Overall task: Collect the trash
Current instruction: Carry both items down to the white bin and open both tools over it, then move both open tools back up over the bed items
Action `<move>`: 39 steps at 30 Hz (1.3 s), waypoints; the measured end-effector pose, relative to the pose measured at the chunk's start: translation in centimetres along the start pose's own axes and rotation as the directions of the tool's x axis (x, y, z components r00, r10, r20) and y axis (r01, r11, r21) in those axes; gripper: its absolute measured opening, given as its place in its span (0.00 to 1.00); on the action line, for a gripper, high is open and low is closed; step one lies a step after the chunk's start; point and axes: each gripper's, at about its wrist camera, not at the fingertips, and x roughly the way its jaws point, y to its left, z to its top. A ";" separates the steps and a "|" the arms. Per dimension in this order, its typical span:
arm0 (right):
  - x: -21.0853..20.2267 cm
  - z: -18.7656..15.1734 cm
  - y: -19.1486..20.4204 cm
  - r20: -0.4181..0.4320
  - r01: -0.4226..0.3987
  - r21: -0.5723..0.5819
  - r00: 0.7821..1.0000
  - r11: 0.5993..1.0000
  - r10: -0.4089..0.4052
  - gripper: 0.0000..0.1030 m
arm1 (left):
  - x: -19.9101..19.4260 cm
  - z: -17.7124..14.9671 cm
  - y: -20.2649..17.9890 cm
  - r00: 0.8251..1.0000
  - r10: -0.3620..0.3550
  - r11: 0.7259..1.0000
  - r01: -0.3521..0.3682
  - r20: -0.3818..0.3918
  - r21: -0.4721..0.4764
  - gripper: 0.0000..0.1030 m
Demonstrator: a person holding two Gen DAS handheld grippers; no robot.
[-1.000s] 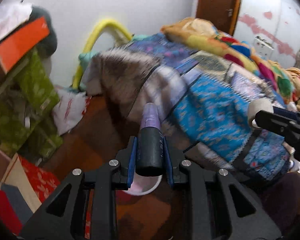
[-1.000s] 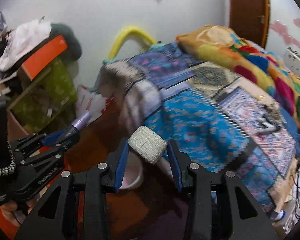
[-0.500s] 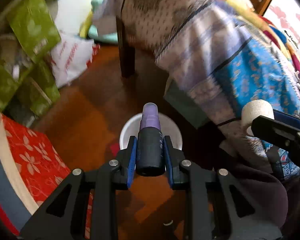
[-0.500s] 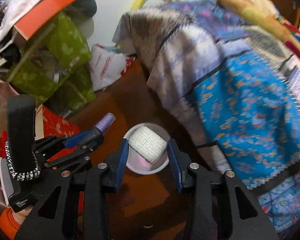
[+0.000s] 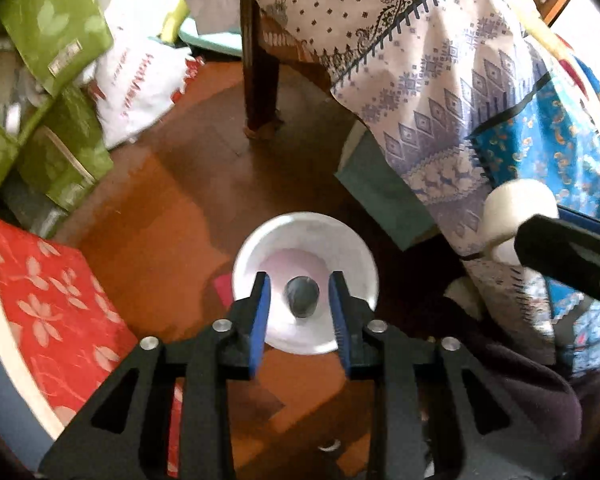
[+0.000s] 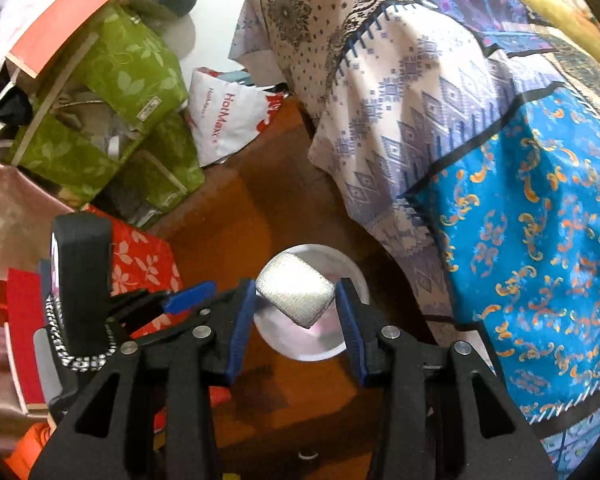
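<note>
A white round bin (image 5: 256,252) stands on the wooden floor below both grippers; it also shows in the right wrist view (image 6: 352,276). My left gripper (image 5: 301,299) is open directly over it, and the dark tube (image 5: 301,297) I held is loose between the fingers, seen end-on inside the bin's opening. My right gripper (image 6: 296,300) is shut on a white bandage roll (image 6: 296,294) and holds it above the bin. The roll also shows at the right of the left wrist view (image 5: 516,216).
A bed with a patterned blue and white cloth (image 6: 480,160) hangs over the right side, its wooden leg (image 5: 260,80) behind the bin. Green boxes (image 6: 112,92), a white plastic bag (image 6: 228,116) and a red floral box (image 5: 48,292) crowd the left.
Both grippers have tipped down and moved over the bin. The left gripper has opened and let go of the dark tube, which now drops into the bin. The right still holds the roll.
</note>
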 end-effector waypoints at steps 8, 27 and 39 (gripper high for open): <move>-1.1 -0.5 0.3 0.005 0.018 -0.026 1.000 0.999 -0.018 0.50 | -2.7 -0.1 -0.1 0.999 0.019 1.000 -0.019 0.047 0.005 0.36; -13.9 -3.9 -0.5 0.252 0.138 0.010 0.958 0.990 -0.136 0.50 | -17.4 -2.8 -5.7 0.958 0.014 0.995 -0.040 0.287 0.086 0.36; -23.3 -8.3 -4.3 0.399 0.165 0.110 0.896 0.980 -0.196 0.50 | -24.4 -4.4 -14.4 0.913 -0.097 0.978 0.014 0.397 0.207 0.36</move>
